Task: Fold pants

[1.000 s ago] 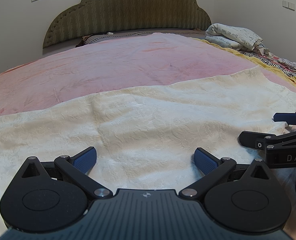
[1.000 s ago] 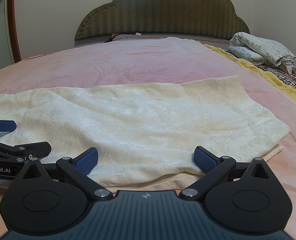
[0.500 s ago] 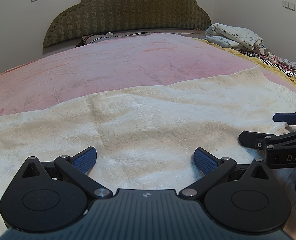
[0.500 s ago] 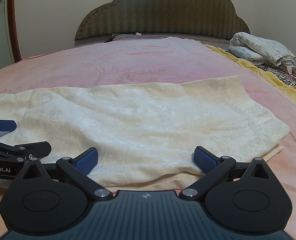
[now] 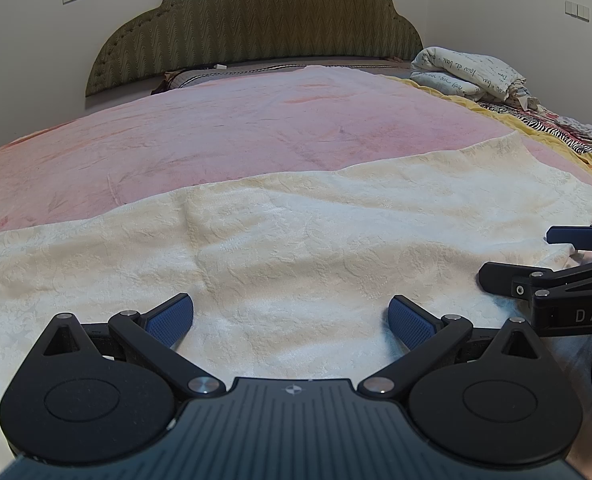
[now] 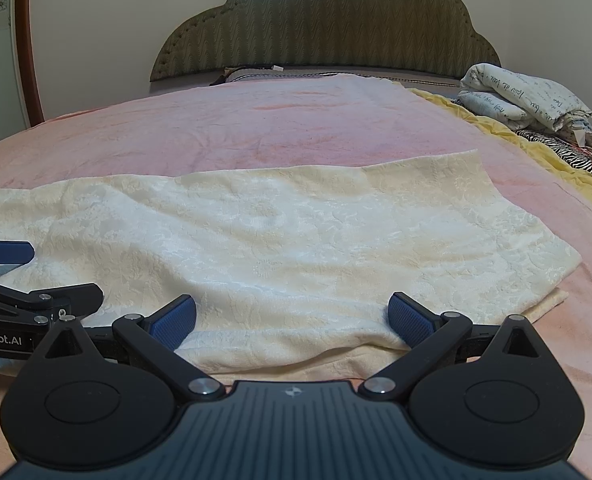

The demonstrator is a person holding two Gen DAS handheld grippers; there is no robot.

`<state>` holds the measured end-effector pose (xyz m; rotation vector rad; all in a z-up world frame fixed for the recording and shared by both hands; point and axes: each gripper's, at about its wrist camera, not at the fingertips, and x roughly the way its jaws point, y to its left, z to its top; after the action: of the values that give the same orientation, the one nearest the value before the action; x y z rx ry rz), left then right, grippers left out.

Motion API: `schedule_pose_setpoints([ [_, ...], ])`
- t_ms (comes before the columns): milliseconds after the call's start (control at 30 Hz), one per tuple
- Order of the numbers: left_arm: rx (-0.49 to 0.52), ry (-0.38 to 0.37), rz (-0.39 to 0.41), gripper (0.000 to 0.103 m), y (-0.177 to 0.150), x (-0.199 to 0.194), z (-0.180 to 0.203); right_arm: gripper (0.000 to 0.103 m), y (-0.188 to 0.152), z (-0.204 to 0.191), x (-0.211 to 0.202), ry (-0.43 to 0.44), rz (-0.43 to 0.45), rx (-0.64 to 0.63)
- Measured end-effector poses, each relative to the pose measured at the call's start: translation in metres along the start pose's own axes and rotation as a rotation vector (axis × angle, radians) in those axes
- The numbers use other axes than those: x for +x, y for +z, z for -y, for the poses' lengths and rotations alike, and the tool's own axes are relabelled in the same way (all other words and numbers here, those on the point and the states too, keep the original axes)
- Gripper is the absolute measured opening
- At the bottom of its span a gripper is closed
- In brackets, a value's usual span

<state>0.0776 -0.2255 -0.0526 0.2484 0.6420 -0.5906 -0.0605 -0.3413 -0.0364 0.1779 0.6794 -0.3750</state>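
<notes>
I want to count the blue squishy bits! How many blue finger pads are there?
4. In the left wrist view, the left gripper shows two blue textured pads, and the right gripper shows two more in its view. Both pairs sit above the cream pants.

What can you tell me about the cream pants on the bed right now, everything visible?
The pants are cream-white, with an embossed floral texture that looks like soft woven fabric. They lie flat and spread sideways across the pink blanket, lightly wrinkled, apparently doubled: a lower layer's edge peeks out at the near right corner. The left gripper and the right gripper are both open at the near edge, fingers wide apart on or just above the cloth; actual contact is unclear.
</notes>
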Motion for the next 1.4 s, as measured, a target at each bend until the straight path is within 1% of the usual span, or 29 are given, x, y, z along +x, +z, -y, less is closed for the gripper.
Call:
schedule_pose_setpoints([
  [800,-0.001,-0.001,0.0,0.103,0.0,0.0,0.0,0.103,0.002,0.0,0.001,0.002,-0.008,0.002],
  [833,0.0,-0.001,0.0,0.103,0.0,0.0,0.0,0.103,0.002,0.002,-0.001,0.007,-0.005,0.019],
  [900,0.0,-0.001,0.0,0.103,0.0,0.0,0.0,0.103,0.004,0.013,-0.013,0.038,0.035,0.09],
  [967,0.0,-0.001,0.0,0.103,0.0,0.0,0.001,0.103,0.007,0.023,-0.025,0.065,0.063,0.134],
  [1000,0.0,-0.001,0.0,0.103,0.0,0.0,0.0,0.103,0.008,0.028,-0.03,0.06,0.07,0.137],
  [1067,0.0,0.0,0.0,0.103,0.0,0.0,0.0,0.103,0.01,0.041,-0.04,0.023,0.085,0.135],
  [1133,-0.001,-0.001,0.0,0.103,0.0,0.0,0.0,0.103,0.009,0.063,-0.045,0.001,0.074,0.18],
  [1167,-0.001,-0.001,-0.001,0.103,0.0,0.0,0.0,0.103,0.006,0.078,-0.046,0.006,0.065,0.232],
  [1233,-0.002,-0.006,-0.006,0.103,0.0,-0.001,0.0,0.103,-0.001,0.112,-0.044,0.035,0.044,0.396],
  [1300,0.015,-0.029,-0.024,0.102,0.001,-0.005,-0.003,0.103,-0.011,0.143,-0.041,0.077,0.041,0.558],
  [1367,0.005,-0.037,-0.057,0.103,0.006,-0.007,-0.007,0.103,-0.019,0.161,-0.036,0.112,0.042,0.652],
  [1400,-0.03,-0.02,-0.055,0.102,0.006,-0.01,-0.01,0.103,-0.02,0.165,-0.034,0.132,0.048,0.667],
])
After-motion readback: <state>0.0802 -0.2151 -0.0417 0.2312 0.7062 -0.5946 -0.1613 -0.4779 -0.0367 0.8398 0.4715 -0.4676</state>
